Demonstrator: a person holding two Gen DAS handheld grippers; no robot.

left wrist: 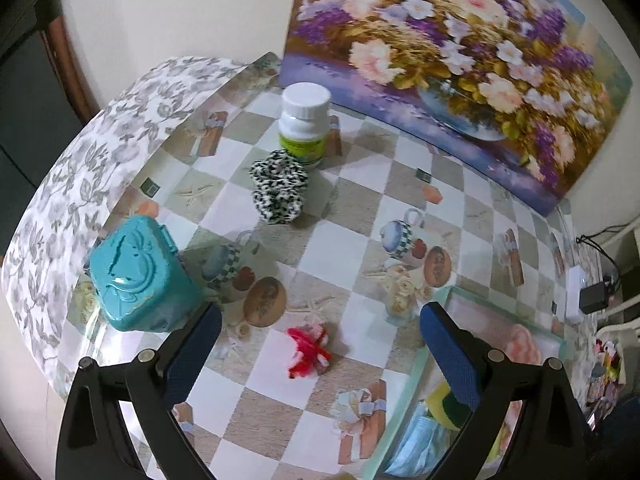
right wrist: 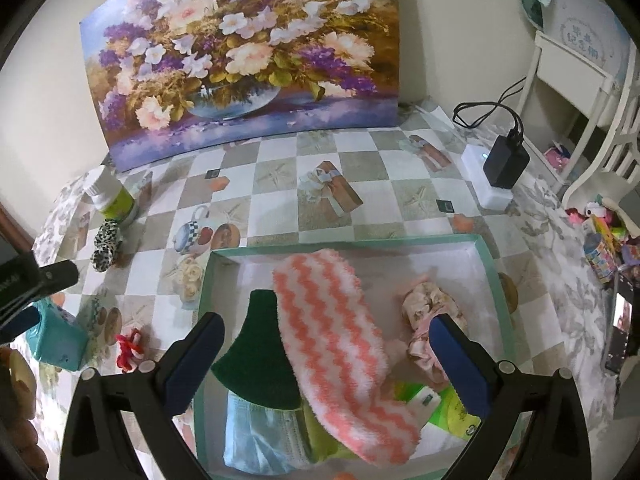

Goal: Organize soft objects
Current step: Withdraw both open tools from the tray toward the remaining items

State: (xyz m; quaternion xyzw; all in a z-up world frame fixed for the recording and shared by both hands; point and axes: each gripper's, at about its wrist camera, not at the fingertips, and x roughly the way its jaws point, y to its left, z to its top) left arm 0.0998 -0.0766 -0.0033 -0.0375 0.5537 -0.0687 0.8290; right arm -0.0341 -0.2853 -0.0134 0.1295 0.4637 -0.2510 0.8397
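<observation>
My left gripper (left wrist: pixel 320 332) is open and empty, just above a small red and pink yarn tie (left wrist: pixel 309 353) on the table. A black-and-white scrunchie (left wrist: pixel 279 186) lies farther back. My right gripper (right wrist: pixel 328 340) is open and empty above a green-rimmed tray (right wrist: pixel 494 276). In the tray lie a pink-and-white striped fuzzy sock (right wrist: pixel 340 344), a dark green scouring pad (right wrist: pixel 258 354), a floral scrunchie (right wrist: pixel 430 316), a blue face mask (right wrist: pixel 260 436) and a green packet (right wrist: pixel 452 412). The yarn tie (right wrist: pixel 129 350) and the black-and-white scrunchie (right wrist: pixel 105 244) also show left of the tray.
A teal plastic box (left wrist: pixel 138 276) stands at the left table edge. A white pill bottle (left wrist: pixel 305 122) stands behind the scrunchie. A flower painting (right wrist: pixel 248 52) leans on the wall. A black charger on a white power strip (right wrist: pixel 502 168) sits at the back right. A white chair (right wrist: pixel 592 92) stands beyond.
</observation>
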